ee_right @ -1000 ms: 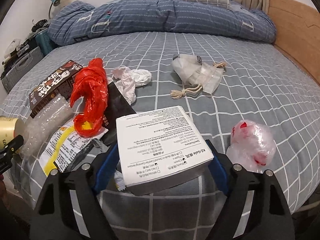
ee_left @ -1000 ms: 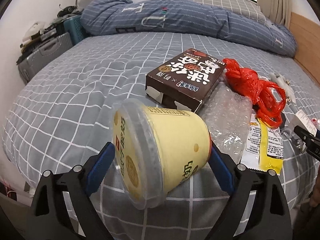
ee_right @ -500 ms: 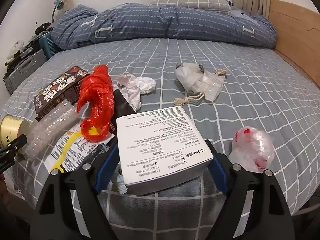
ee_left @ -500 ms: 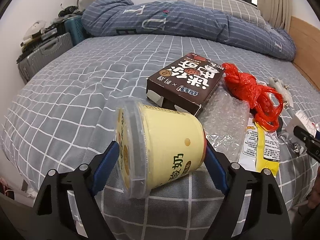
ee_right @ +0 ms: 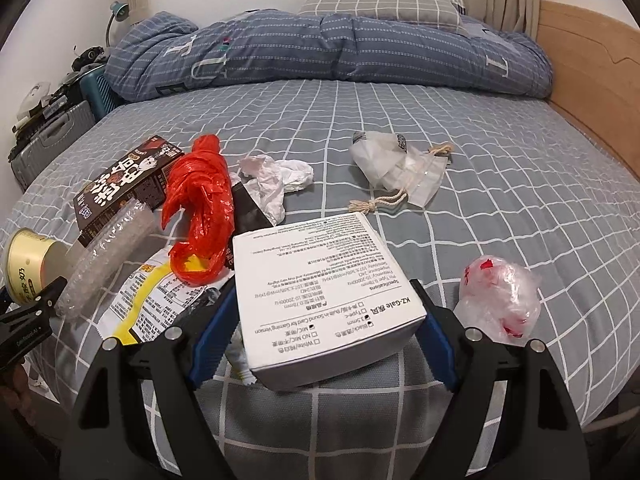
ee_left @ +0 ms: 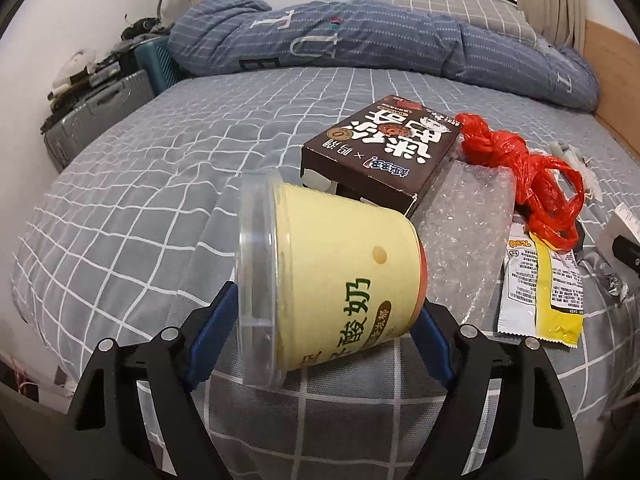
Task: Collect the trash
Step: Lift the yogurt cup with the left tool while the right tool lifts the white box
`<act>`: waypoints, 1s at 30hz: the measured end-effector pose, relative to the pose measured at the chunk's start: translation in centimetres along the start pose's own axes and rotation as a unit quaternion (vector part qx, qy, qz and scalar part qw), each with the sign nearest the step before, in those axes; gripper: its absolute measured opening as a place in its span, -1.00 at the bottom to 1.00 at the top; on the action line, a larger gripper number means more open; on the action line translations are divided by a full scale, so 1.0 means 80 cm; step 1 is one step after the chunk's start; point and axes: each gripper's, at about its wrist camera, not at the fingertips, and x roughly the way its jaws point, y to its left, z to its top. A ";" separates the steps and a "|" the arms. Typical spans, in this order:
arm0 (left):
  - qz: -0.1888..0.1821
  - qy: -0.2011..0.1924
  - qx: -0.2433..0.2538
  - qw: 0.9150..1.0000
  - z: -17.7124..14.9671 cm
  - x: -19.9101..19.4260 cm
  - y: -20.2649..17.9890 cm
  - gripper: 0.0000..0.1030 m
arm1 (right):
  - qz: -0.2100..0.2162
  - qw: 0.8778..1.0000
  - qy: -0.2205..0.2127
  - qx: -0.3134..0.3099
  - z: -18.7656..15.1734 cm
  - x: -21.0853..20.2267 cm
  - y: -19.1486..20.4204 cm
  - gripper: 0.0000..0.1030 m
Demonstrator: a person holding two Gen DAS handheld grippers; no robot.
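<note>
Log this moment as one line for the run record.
left hand-held gripper: shut on yogurt cup | right hand-held gripper: shut on white box | bed: red bag, tissue left

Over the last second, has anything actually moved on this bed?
Little. The left hand-held gripper stays shut on the yellow cup and has tipped it slightly. The right hand-held gripper stays shut on the white box, drawn back a touch. The red bag, brown box and tissue lie where they were.
</note>
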 end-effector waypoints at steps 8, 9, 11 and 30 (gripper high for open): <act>-0.006 -0.002 0.002 1.000 0.004 -0.010 0.001 0.46 | 0.000 1.000 -0.007 -0.003 0.005 -0.011 0.005 0.51; -0.007 -0.002 0.002 1.000 0.005 -0.013 0.001 0.44 | 0.000 1.000 -0.009 -0.004 0.006 -0.014 0.006 0.51; -0.010 -0.002 0.001 1.000 0.007 -0.018 0.002 0.43 | 0.000 1.000 -0.011 -0.006 0.008 -0.019 0.008 0.51; -0.042 -0.016 -0.007 0.999 0.022 -0.073 0.003 0.38 | -0.003 0.999 -0.046 -0.012 0.028 -0.087 0.015 0.51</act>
